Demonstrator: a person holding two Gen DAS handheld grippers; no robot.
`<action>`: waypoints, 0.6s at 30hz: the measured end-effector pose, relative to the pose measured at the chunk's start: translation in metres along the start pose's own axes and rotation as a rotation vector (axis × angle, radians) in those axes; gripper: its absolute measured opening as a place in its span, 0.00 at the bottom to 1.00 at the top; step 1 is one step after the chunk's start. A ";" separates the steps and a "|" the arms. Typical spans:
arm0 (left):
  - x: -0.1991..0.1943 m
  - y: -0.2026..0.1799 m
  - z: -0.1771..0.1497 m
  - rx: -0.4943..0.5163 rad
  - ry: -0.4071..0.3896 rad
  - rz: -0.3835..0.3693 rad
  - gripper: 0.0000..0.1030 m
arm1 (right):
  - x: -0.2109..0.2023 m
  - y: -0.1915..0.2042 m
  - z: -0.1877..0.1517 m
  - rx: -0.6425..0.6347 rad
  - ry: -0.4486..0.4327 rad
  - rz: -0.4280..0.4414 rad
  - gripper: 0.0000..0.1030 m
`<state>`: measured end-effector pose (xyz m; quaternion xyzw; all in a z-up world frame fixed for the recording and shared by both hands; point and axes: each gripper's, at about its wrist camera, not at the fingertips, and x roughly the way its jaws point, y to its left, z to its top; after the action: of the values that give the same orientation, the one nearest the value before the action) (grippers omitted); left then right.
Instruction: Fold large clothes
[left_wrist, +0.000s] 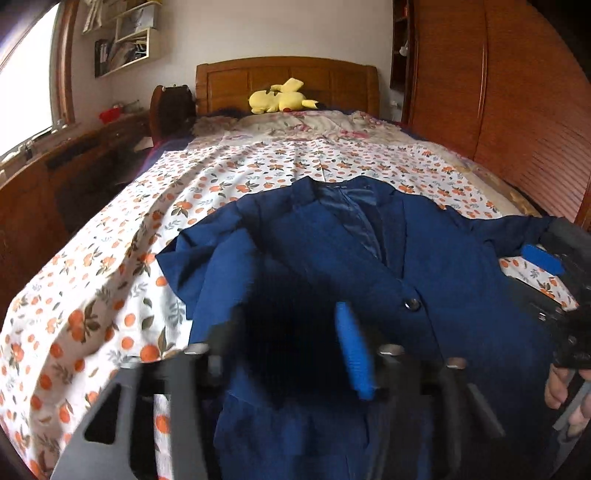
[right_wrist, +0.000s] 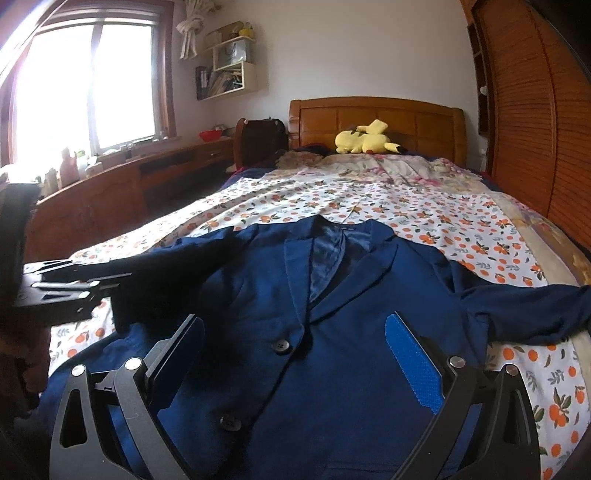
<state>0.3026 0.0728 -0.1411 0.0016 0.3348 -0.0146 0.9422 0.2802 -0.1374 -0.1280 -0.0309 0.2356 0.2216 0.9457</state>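
Observation:
A navy blue blazer (right_wrist: 332, 314) lies face up on the bed, collar toward the headboard, buttoned. It also shows in the left wrist view (left_wrist: 369, 258). My left gripper (left_wrist: 291, 332) holds dark sleeve fabric between its jaws; the fabric hangs over the fingers and blurs them. In the right wrist view the left gripper (right_wrist: 122, 295) sits at the left with the sleeve (right_wrist: 173, 280) draped from it. My right gripper (right_wrist: 295, 354) is wide open above the blazer's front, holding nothing. The other sleeve (right_wrist: 535, 310) lies spread to the right.
The bed has an orange-print sheet (right_wrist: 424, 221) and a wooden headboard (right_wrist: 376, 118) with a yellow plush toy (right_wrist: 365, 138). A wooden wardrobe (right_wrist: 528, 122) stands on the right, a low wooden cabinet (right_wrist: 110, 192) under the window on the left.

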 end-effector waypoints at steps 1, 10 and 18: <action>-0.003 0.001 -0.003 0.002 -0.005 0.002 0.61 | 0.001 0.002 0.000 -0.003 0.002 0.003 0.92; -0.037 0.015 -0.033 0.011 -0.038 0.021 0.88 | 0.016 0.025 0.002 -0.027 0.014 0.042 0.92; -0.056 0.042 -0.056 -0.033 -0.039 0.059 0.94 | 0.026 0.056 0.002 -0.069 0.032 0.114 0.89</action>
<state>0.2250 0.1171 -0.1494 -0.0041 0.3162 0.0188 0.9485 0.2777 -0.0765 -0.1360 -0.0534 0.2443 0.2826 0.9261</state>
